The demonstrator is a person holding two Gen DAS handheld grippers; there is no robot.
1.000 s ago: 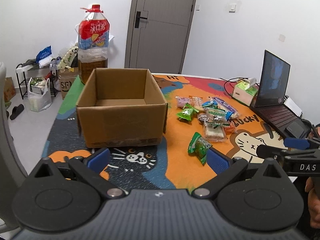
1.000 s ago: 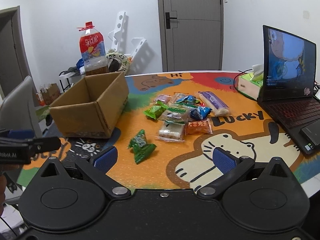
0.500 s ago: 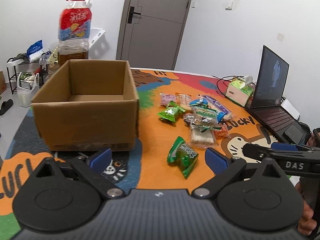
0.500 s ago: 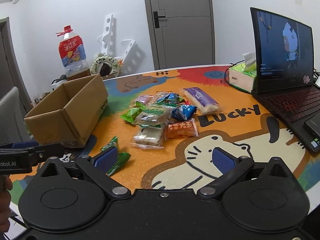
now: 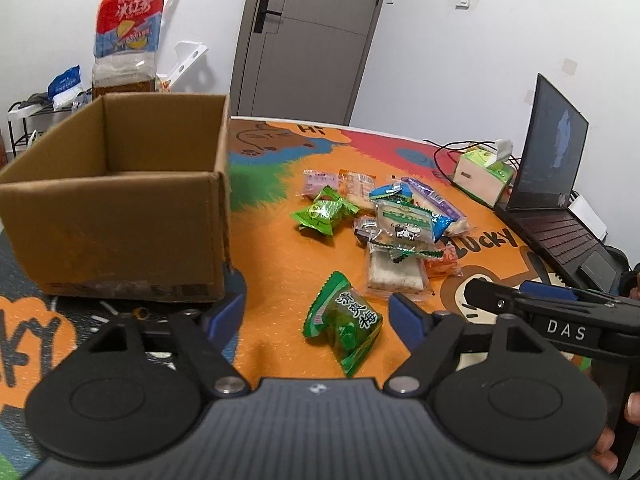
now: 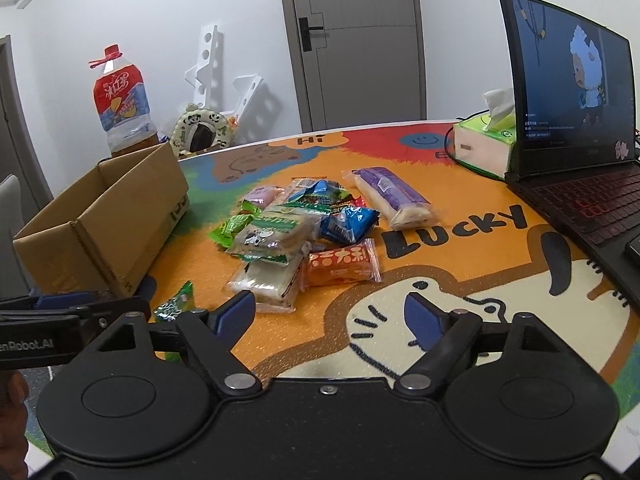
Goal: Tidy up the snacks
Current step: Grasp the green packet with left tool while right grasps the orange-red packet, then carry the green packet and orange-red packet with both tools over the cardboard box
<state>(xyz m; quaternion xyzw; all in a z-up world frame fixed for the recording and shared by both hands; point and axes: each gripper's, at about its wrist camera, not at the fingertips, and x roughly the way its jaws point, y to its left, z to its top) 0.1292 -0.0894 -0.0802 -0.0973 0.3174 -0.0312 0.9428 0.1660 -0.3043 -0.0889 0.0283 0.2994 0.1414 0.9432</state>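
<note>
Now | left gripper spread, closing | green snack packet between jaws, untouched

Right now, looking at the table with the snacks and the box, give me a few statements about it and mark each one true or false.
1. The cardboard box has snacks in it. False: what shows of its inside is bare.
2. A green snack packet lies apart from the main snack pile, nearer the box. True.
3. The left gripper is shut on the green snack packet. False: the packet lies between its jaws, which have just been closing, but the pads do not touch it.
4. The laptop is open with its screen lit. True.
5. The right gripper holds the orange packet. False: nothing is between its jaws, which have just been closing.
</note>
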